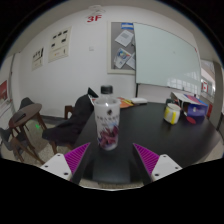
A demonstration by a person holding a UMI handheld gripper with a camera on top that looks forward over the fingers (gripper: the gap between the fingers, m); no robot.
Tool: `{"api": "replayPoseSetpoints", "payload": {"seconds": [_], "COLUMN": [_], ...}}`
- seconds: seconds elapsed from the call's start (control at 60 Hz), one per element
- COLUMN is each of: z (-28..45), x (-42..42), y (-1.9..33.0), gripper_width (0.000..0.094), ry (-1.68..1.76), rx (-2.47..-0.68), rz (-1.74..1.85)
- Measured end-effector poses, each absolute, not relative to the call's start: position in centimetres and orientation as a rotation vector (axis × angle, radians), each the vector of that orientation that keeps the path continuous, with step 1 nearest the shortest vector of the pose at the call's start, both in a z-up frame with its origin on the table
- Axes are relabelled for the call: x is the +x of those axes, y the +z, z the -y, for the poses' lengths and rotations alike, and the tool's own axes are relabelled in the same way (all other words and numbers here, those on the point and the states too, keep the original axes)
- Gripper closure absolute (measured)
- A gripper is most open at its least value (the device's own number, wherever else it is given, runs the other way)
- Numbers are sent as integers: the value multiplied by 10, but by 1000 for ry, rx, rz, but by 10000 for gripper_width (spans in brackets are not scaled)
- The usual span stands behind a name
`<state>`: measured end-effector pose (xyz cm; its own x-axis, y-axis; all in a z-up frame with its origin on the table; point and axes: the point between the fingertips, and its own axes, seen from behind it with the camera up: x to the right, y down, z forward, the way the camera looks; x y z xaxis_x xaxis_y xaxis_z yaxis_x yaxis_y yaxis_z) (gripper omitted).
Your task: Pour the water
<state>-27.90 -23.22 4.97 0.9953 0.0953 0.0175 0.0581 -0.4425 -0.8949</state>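
A clear plastic water bottle (107,120) with a white cap and a purple-and-white label stands upright on the dark table (150,135). It stands just ahead of my fingers, a little left of the midline. My gripper (112,160) is open and empty, with the magenta pads (72,160) spread wide at either side. The bottle's base sits beyond the fingertips, not between them. No cup or receiving vessel can be told for certain.
A yellow-green container (172,114) and a colourful box (195,108) stand on the table at the far right. Chairs (27,120) and a dark bag (75,112) are at the left behind the table. A whiteboard (165,58) hangs on the back wall.
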Motion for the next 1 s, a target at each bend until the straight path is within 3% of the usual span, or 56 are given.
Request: {"api": "replayPoseSetpoints", "payload": {"seconds": [0.183, 0.283, 0.333, 0.55, 0.7, 0.8, 1.0], "z": [149, 120, 115, 106, 106, 108, 82], "x": [-300, -303, -307, -312, -311, -313, -295], "y": [56, 53, 51, 55, 63, 90, 207], "gripper_width": [107, 201, 384, 551, 566, 565, 566], "ry": [9, 11, 19, 49, 89, 180, 679], "rx": [-1943, -1922, -1913, -1878, -1875, -1846, -1684], "rz": [94, 87, 93, 116, 113, 92, -73]}}
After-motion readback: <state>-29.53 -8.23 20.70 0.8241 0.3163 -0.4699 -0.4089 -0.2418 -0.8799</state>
